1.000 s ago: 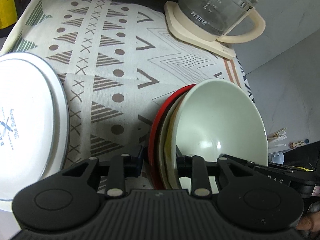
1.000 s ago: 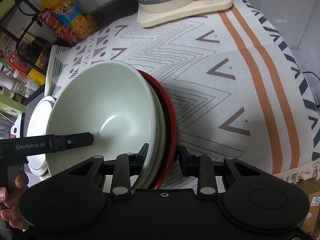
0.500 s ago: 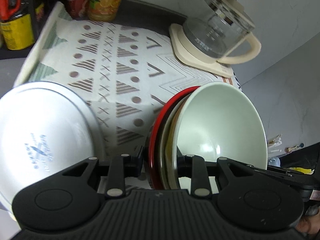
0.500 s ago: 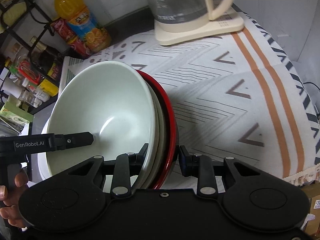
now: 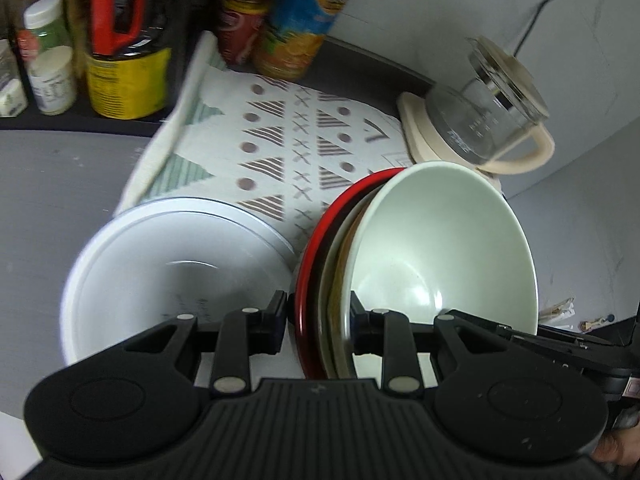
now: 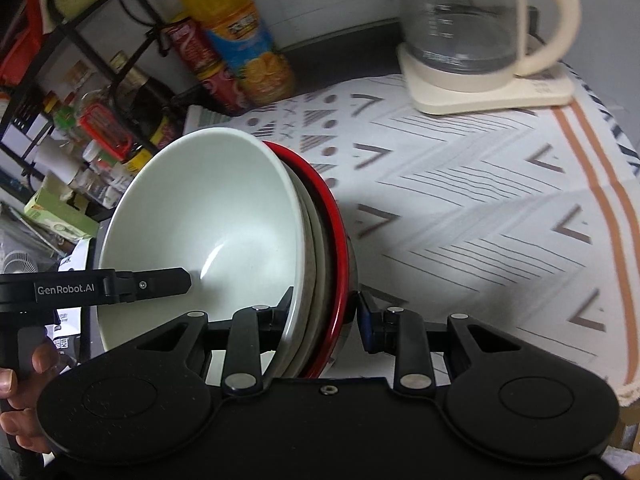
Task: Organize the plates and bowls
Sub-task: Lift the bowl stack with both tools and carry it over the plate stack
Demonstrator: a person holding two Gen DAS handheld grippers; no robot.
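both tongs, left and right, clamp the nested bowls' rims.

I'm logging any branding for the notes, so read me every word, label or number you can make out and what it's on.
"GenRobot.AI": on the left hand-held gripper, seen in the right wrist view.
Print inside the white plate: too blurred to read.
Labels on the orange drink bottle and red can: blurred, unreadable.
Markings on the glass kettle: unreadable.
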